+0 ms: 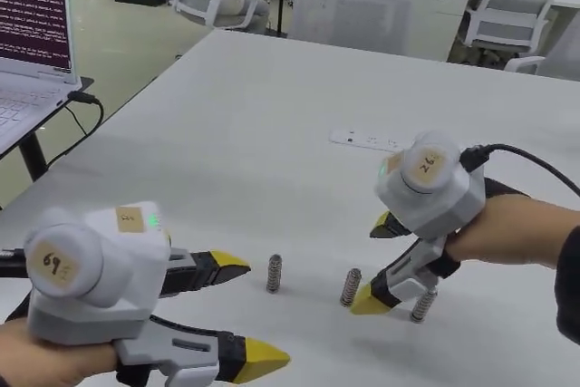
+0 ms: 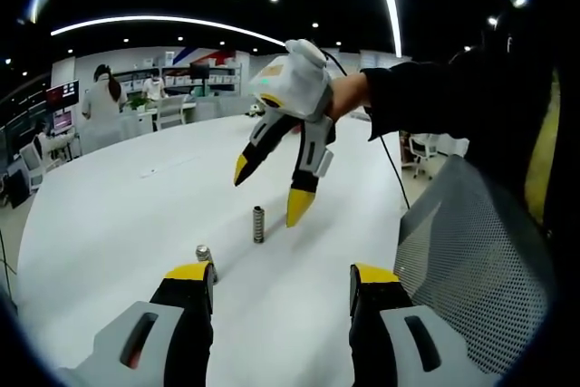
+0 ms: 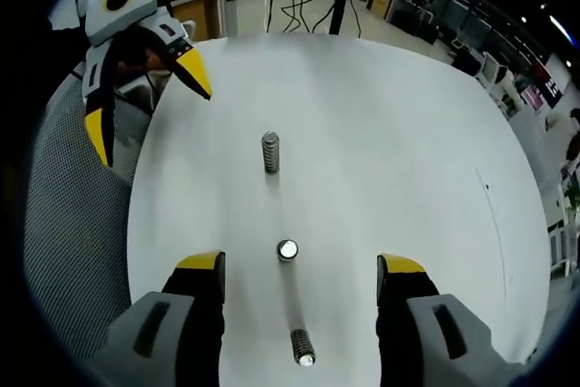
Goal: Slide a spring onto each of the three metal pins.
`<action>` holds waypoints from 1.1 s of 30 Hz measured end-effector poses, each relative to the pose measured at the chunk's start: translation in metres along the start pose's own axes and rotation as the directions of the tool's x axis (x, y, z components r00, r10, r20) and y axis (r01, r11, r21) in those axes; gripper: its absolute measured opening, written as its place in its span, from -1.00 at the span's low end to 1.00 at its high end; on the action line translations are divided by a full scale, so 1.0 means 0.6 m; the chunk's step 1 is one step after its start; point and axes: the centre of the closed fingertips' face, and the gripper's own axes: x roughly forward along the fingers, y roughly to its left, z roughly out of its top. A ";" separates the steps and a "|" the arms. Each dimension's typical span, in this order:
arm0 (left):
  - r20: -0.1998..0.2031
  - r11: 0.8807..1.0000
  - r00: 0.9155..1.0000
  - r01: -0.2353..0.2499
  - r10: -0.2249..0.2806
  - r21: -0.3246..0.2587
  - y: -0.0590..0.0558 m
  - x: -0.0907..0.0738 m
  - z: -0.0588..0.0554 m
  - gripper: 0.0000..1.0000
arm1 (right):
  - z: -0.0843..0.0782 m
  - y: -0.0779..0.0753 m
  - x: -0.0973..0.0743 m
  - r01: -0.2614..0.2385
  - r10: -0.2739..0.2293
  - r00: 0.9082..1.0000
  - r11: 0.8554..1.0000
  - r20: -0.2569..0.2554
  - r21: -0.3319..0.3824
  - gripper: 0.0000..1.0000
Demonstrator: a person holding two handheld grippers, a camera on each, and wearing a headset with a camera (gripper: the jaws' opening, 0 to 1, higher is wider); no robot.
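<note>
Nearest the person, the left gripper [image 1: 249, 313], white-bodied with black jaws tipped in yellow, is held low over the white table [image 1: 272, 115]. Its two jaws stand wide apart with nothing between them. In its own view, the left gripper [image 2: 283, 275] looks across the tabletop at two of the springs.

Just beyond it, three small grey metal coil springs stand upright on the table in a loose row, well apart from one another: the left spring [image 1: 274, 273], the middle spring [image 1: 351, 286] and the right spring [image 1: 422, 304]. The right gripper view looks down on all three in a line, the farthest [image 3: 270, 151] seen from the side, the middle one [image 3: 287, 248] end-on with a shiny round top, and the nearest [image 3: 303, 348] at the bottom.

The right gripper [image 1: 372, 265], of the same make, hangs over the right end of the row with its jaws spread and gripping nothing. Its lower yellow tip is just beside the middle spring, and whether they touch cannot be told.

Farther back lies one flat white power strip [image 1: 362, 140]. One open laptop [image 1: 32, 24] sits on a side desk to the left. At least three grey office chairs [image 1: 512, 6] stand past the table's far edge.
</note>
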 end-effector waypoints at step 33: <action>0.006 1.000 1.000 -0.020 0.020 -0.007 0.011 0.000 0.008 0.14 | -0.022 0.006 -0.128 0.173 -0.220 0.931 0.969 0.293 0.177 0.46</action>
